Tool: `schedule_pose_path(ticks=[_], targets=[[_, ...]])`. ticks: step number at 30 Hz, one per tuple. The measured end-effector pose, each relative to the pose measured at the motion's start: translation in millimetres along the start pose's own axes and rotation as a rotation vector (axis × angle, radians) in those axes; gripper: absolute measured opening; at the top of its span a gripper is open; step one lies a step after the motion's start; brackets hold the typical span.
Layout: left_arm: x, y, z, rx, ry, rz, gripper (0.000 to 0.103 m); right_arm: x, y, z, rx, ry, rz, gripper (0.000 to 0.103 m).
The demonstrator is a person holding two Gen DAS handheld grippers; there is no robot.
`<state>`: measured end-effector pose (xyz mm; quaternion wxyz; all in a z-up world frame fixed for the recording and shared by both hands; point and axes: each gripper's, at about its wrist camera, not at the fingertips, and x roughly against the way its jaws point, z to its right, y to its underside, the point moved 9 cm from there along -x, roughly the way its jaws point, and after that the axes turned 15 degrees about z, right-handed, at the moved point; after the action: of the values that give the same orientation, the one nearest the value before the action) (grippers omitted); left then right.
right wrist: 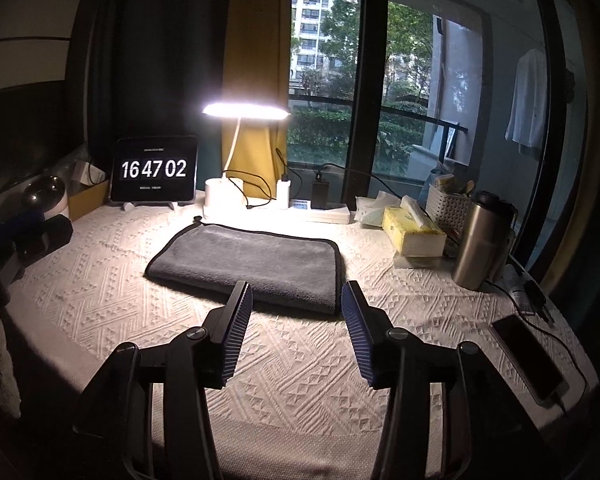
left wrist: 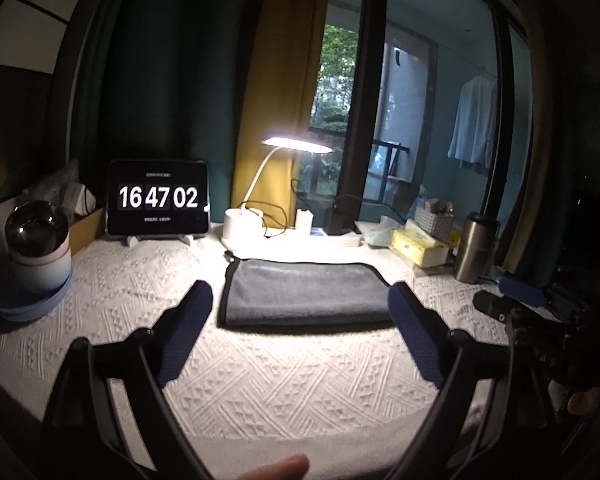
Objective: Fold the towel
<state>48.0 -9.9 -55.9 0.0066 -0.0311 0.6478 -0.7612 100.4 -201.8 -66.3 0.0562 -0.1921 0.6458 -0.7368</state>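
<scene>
Left hand-held gripper [left wrist: 300, 304]: fingers spread wide, holding nothing, poised over the bare cloth just short of the towel's near edge.
Right hand-held gripper [right wrist: 297, 296]: fingers spread, holding nothing, tips at the towel's near right corner; whether they touch it cannot be told.
Counter [right wrist: 300, 360]: covered in a white textured cloth; a broad bare stretch lies between the near edge and the towel, more to the towel's left.
Towel [right wrist: 248, 264]: grey with dark trim, lying flat and folded in a rectangle at mid-counter, near edge a smooth fold, just in front of the lamp base.
Phone [right wrist: 528, 356]: flat near the right edge, cable plugged in.
Steel flask [right wrist: 480, 240]: upright at the right, apart from the towel.
Tissue box [right wrist: 414, 232]: yellow, a tissue sticking out, between towel and flask.
White basket [right wrist: 446, 208]: behind the tissue box, holding small items too unclear to name.
Desk lamp [right wrist: 246, 110]: lit, at the back.
Tablet clock [right wrist: 154, 170]: propped at back left, reading 16 47 02.
</scene>
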Motion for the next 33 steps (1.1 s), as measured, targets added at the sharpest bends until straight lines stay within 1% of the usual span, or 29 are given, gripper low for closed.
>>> schedule_pose_path(ticks=[4,9,15,33], targets=[[5,11,-2,-0.015,-0.025,-0.030,0.090,4,8,-6,0.000,-0.011,-0.014,0.049],[11,15,-3,-0.025,-0.034,-0.034,0.090,7,17,-9,-0.005,-0.012,-0.031,0.049],[14,18,-1,-0.033,-0.021,-0.044,0.090,11,19,-11,-0.005,-0.012,-0.030,0.049],[14,19,-3,-0.025,-0.023,-0.051,0.090,10,21,-13,-0.005,-0.016,-0.039,0.049]])
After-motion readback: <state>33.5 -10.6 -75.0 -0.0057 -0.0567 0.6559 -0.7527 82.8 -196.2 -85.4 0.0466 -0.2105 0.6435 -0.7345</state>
